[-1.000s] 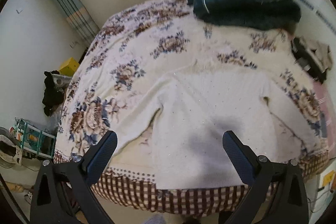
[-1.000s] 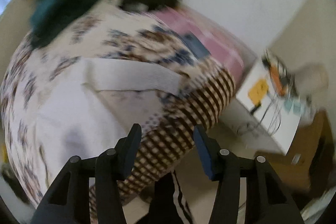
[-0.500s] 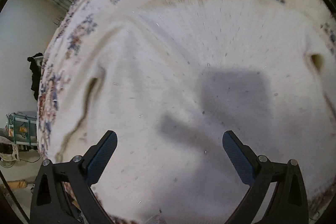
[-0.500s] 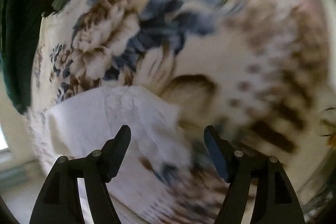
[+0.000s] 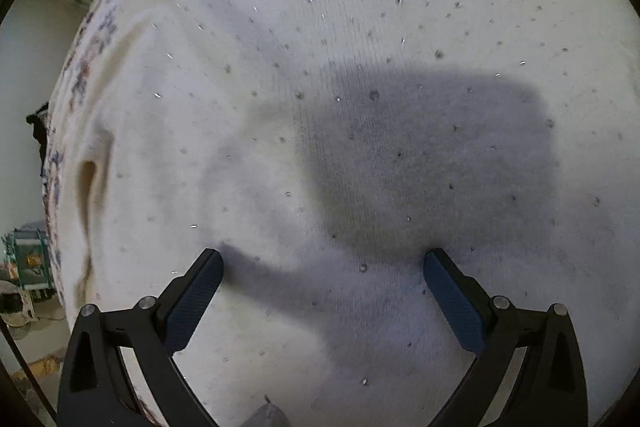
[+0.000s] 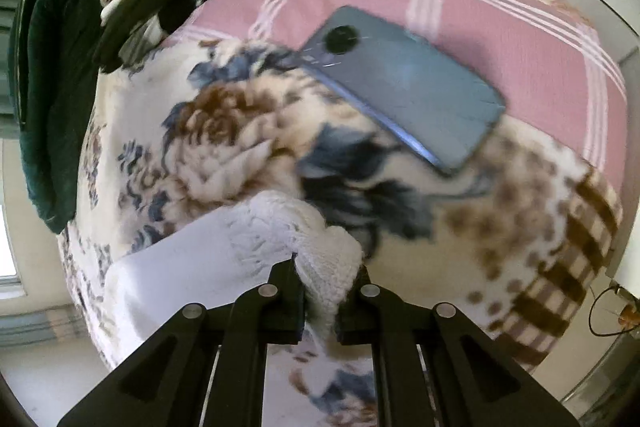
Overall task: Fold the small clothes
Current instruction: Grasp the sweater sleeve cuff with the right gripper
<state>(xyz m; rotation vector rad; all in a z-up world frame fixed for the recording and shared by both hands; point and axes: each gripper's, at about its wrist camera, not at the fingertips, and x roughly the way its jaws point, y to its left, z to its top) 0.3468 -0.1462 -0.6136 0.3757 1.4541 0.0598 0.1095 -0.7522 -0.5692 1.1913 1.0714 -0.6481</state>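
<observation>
there, sweater cuff (image 6: 320,251) between right gripper (image 6: 324,301) fingers

I can read nothing here — no letters, labels or numbers on the grey flat phone (image 6: 404,87) or anywhere else.

White sweater (image 5: 360,107), floral blanket (image 6: 224,131)

Right gripper (image 6: 322,281) clamped on sweater cuff (image 6: 316,239)
</observation>
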